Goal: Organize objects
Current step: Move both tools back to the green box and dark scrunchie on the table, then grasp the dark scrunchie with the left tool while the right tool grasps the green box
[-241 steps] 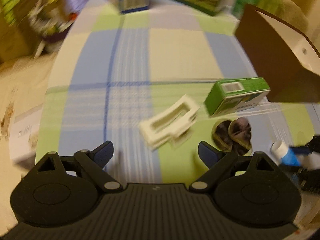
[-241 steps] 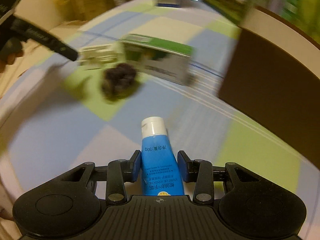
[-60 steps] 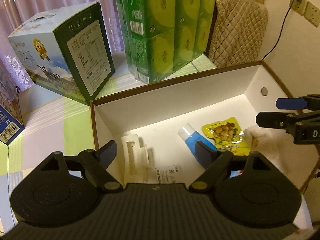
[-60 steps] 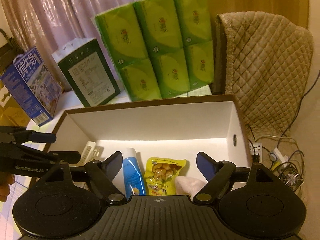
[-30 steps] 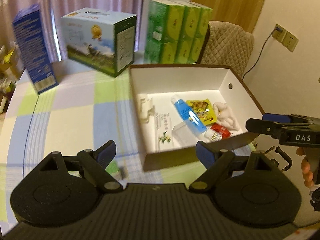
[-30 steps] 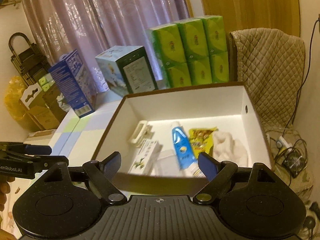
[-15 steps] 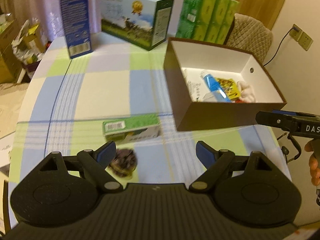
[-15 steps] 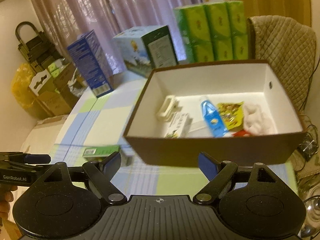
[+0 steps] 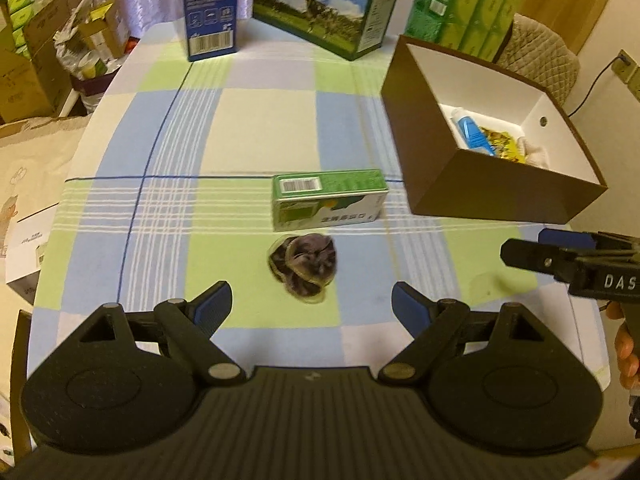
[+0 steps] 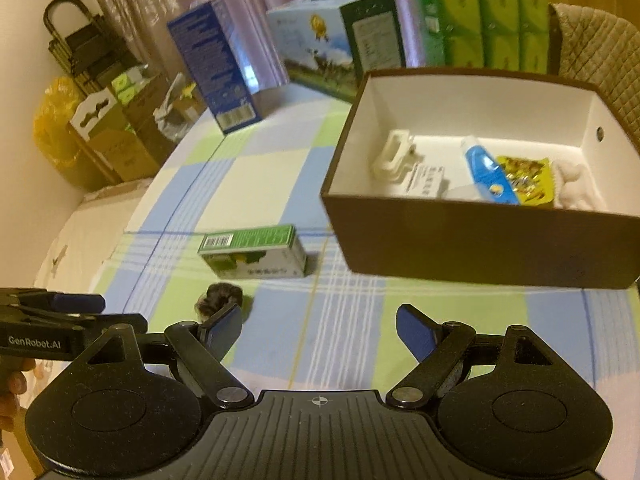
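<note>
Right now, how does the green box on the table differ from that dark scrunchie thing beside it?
The green box is rigid, rectangular and printed with a barcode; the dark scrunchie is soft, round and crumpled. The green box is larger and sits closer to the brown storage box; the dark scrunchie lies nearer the open left gripper. Both lie on the checked tablecloth, outside the storage box.

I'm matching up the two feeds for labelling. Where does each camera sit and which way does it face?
Left wrist: on the left claw, above the table's near edge, facing the dark scrunchie and green carton; the right claw shows at right.
Right wrist: on the right claw, facing the brown box.
Shared: carton, scrunchie, box.
</note>
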{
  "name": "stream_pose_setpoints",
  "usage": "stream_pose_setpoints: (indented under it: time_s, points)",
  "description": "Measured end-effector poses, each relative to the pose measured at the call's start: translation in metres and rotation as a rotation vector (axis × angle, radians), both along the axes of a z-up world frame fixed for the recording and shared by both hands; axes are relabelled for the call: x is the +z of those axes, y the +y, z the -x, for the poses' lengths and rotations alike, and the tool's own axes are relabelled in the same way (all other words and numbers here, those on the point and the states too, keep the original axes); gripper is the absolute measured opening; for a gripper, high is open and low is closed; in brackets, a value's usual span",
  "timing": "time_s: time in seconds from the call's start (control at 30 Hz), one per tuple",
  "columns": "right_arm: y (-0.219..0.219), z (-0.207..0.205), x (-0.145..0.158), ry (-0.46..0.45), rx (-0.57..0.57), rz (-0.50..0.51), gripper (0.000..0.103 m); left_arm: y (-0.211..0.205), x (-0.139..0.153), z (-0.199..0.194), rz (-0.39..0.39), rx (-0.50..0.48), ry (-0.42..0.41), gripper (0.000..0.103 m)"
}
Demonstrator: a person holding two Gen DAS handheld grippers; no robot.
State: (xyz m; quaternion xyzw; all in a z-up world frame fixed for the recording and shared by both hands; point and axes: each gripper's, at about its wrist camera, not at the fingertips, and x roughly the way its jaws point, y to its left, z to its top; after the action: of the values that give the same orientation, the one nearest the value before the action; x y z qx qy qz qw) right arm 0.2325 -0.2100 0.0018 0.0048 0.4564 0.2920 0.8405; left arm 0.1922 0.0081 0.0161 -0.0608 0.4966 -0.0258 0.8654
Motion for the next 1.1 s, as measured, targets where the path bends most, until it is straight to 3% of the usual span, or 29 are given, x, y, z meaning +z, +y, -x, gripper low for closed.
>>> stream_pose_setpoints:
  time_s: [0.4, 0.7, 1.1]
  points:
    - [0.024, 0.002, -0.027, 0.02, 0.009, 0.058, 0.082, 0.011, -0.024, -0.006, -0.014, 0.016, 0.009, 0.084]
    - [0.014, -0.015, -0.039, 0.048, -0.044, 0.073, 0.082, 0.0, -0.063, -0.032, -0.013, 0.003, 0.029, 0.084]
    - [-0.001, -0.033, -0.045, 0.077, -0.096, 0.076, 0.082, -0.012, -0.108, -0.072, -0.069, 0.004, 0.068, 0.082]
